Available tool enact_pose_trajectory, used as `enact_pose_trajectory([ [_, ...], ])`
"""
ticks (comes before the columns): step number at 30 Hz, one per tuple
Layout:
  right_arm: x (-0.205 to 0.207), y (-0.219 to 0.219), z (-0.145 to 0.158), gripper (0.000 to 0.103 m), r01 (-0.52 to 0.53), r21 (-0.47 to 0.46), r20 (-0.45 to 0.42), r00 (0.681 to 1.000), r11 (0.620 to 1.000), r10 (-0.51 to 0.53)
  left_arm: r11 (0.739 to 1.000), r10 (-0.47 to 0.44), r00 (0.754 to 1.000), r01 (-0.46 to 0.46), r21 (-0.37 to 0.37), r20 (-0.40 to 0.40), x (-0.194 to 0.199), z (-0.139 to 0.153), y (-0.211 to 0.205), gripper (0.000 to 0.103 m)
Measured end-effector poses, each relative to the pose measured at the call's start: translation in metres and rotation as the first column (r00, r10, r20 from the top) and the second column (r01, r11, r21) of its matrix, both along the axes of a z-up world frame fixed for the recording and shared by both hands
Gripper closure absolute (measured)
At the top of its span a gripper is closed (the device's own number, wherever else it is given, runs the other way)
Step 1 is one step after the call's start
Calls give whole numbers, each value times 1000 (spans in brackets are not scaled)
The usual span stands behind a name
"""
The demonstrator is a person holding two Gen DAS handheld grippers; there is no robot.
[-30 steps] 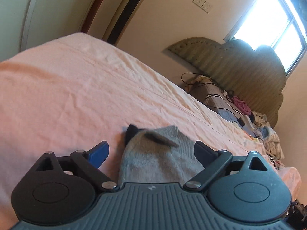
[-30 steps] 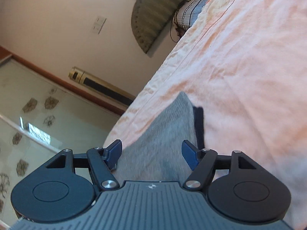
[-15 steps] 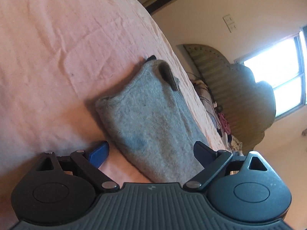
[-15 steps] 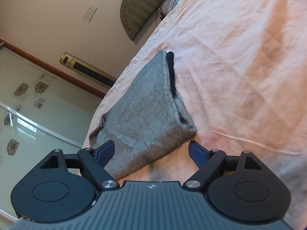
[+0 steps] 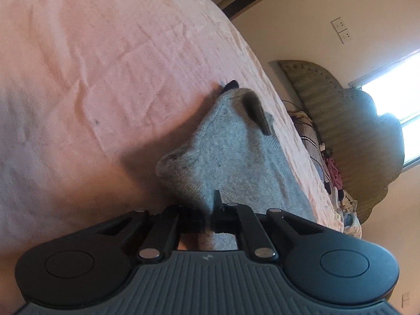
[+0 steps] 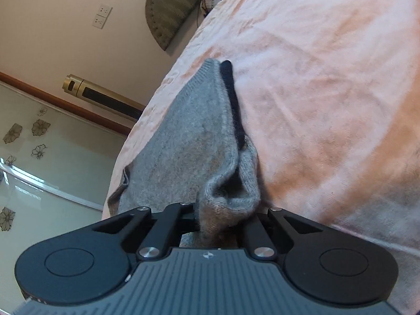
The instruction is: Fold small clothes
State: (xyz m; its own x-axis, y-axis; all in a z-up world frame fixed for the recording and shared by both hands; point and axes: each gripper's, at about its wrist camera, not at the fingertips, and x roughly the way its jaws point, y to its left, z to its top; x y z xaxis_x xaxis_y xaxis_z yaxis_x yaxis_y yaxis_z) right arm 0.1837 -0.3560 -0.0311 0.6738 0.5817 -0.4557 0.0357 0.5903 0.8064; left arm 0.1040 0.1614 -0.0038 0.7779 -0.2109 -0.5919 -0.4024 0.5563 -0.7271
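A small grey knitted garment (image 5: 231, 157) lies on the pink bedsheet (image 5: 92, 65), with a dark navy strip (image 5: 231, 84) showing at its far end. My left gripper (image 5: 210, 210) is closing tight on the garment's near corner, and the cloth is pinched between its pads. In the right wrist view the same grey garment (image 6: 189, 136) runs away from me, its navy edge (image 6: 232, 99) along the right side. My right gripper (image 6: 223, 218) is closing on a bunched near corner, with knit fabric squeezed between its jaws.
The pink sheet (image 6: 328, 78) spreads wide to either side of the garment. A padded green headboard (image 5: 341, 120) with a pile of clothes (image 5: 333, 176) stands at the far end. A gold tower air conditioner (image 6: 105, 97) and glass doors (image 6: 39, 144) lie beyond the bed's edge.
Both grippers dropped toward the bed and went from wide open to shut, each pinching a near corner of the grey garment. The left one rolled as it came down.
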Motion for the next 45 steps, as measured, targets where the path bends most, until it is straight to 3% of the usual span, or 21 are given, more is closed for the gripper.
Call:
enact_pose_trajectory([
  [7,-50,-13,52,91,-106,-12,121,987,994,107,994,-108,983,108,11,146,-60,47,2,99],
  [14,-151,-53,20,89,-115,43,7,993,992,115,976,-215,976,216,31,-21,-162,7,4,98],
  [16,-166,-57,17,75,-85,-43,-44,996,995,83,959,-236,970,241,145,-54,-174,10,7,97],
  [17,-168,-61,20,52,-49,-102,-53,998,994,44,950,-231,971,237,205,-55,-176,17,9,91],
  [18,-167,-65,27,42,-8,-150,-26,1000,989,4,938,-231,972,236,255,-48,-174,26,12,85],
  [20,-158,-73,43,35,56,-165,64,997,985,-46,900,-228,974,209,381,4,-159,53,11,42],
  [21,-148,-75,51,35,62,-143,99,994,988,-48,855,-231,972,182,485,44,-150,69,2,27],
  [22,-137,-72,60,35,52,-135,126,991,989,-35,781,-259,963,167,602,68,-140,80,-12,10],
  [23,-125,-62,68,35,32,-148,155,988,988,-9,685,-309,948,167,709,76,-127,87,-28,9],
  [25,-96,-34,80,35,-14,-236,206,977,972,64,450,-403,915,187,873,12,-90,87,-66,9],
  [27,-61,-3,84,35,-35,-354,209,971,935,116,271,-448,888,247,930,-106,-48,69,-97,10],
  [28,-42,10,83,35,-41,-419,200,970,907,137,218,-459,875,281,935,-156,-29,59,-107,14],
  [29,-26,21,80,35,-37,-476,181,974,879,139,187,-467,860,325,927,-207,-13,49,-114,23],
  [31,3,35,71,35,-82,-517,118,979,852,165,177,-466,837,407,896,-288,14,34,-119,41],
  [33,27,45,59,35,-129,-527,65,979,840,191,191,-447,840,426,884,-308,25,27,-115,45],
  [36,53,52,38,35,-161,-591,-6,981,791,195,219,-421,851,432,875,-314,37,23,-105,72],
  [38,58,56,32,43,-167,-604,9,976,779,217,252,-415,856,433,865,-307,46,23,-99,92],
  [39,58,59,30,60,-205,-587,3,967,783,256,271,-418,858,430,861,-297,51,25,-97,95],
  [40,59,58,28,89,-239,-552,-13,960,799,279,294,-417,864,423,857,-283,56,27,-94,95],
  [43,54,57,38,91,-206,-565,51,958,799,283,385,-395,890,386,838,-229,66,34,-83,97],
  [45,50,37,45,91,-128,-515,112,970,847,215,431,-371,905,365,826,-206,70,33,-75,97],
])
